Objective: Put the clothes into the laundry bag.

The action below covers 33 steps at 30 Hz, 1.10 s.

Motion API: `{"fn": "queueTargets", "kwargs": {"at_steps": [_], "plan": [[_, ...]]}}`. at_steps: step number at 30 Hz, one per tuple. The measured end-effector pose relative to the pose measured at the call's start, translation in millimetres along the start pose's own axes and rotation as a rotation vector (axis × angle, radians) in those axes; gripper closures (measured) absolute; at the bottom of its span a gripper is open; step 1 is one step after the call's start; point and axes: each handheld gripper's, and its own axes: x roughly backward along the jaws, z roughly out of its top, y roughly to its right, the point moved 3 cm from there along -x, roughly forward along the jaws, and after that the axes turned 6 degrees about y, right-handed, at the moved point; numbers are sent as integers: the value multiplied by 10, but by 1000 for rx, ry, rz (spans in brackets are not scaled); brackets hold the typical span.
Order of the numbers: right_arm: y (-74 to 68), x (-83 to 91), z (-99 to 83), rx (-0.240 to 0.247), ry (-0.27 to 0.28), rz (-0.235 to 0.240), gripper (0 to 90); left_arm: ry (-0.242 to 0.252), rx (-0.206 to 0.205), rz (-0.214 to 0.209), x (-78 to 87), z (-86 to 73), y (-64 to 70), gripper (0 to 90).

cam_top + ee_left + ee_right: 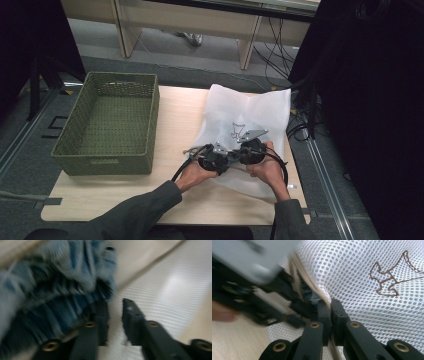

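White mesh laundry bag [250,112], perforated weave, brown stitched bird outline, lies flat on right half of the pale wood table [180,107]. Right gripper [330,305] clenched on the bag's beige piped edge. Left gripper [115,305] just beside it at the bag's mouth, jaws slightly parted, against blue striped fabric [62,285]; blurred. Woven green basket [107,125] stands well apart on left side. Bare tabletop between them.
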Motion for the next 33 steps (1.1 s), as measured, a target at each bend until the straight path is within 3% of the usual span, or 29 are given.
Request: {"fn": "queueTargets", "kwargs": {"at_steps": [1, 2, 3, 4, 6, 8, 12, 15, 17, 19, 20, 22, 27, 28, 32, 33], "plan": [[-3, 5, -2, -1, 1, 4, 882, 100, 205, 39, -141, 55, 87, 852], [-4, 7, -3, -1, 3, -1, 882, 82, 122, 50, -149, 80, 17, 858], [-3, 14, 0, -3, 2, 3, 882, 87, 126, 82, -170, 104, 18, 862], [6, 16, 4, 3, 5, -6, 882, 40, 65, 79, -157, 118, -12, 864], [16, 33, 6, 14, 5, 3, 882, 58, 66, 86, -208, 166, -30, 866], [20, 44, 11, 14, 14, 10, 883, 86, 105, 118, -237, 209, -64, 868], [30, 91, 21, 1, 5, 5, 883, 107, 114, 143, -290, 252, -111, 868], [27, 65, -2, -12, -7, 0, 882, 91, 133, 118, -285, 181, -104, 847], [38, 21, -31, 3, -16, 12, 882, 93, 125, 108, -227, 148, -85, 792], [29, 4, -53, -12, -19, -5, 882, 94, 118, 97, -179, 126, -84, 744], [53, -20, -69, 10, -21, 16, 882, 84, 103, 71, -38, 67, -93, 709], [45, -41, -85, -3, -20, 5, 882, 78, 87, 61, 130, 6, -107, 654], [-7, -109, -145, -35, -72, -14, 881, 76, 85, 76, 472, -131, -205, 655], [-7, -161, -165, 7, -104, 7, 881, 76, 86, 75, 532, -163, -224, 662], [-36, -259, -222, 15, -146, 5, 881, 71, 95, 57, 666, -282, -259, 679], [-25, -285, -234, 42, -152, 3, 881, 69, 93, 58, 674, -296, -245, 687]]}}
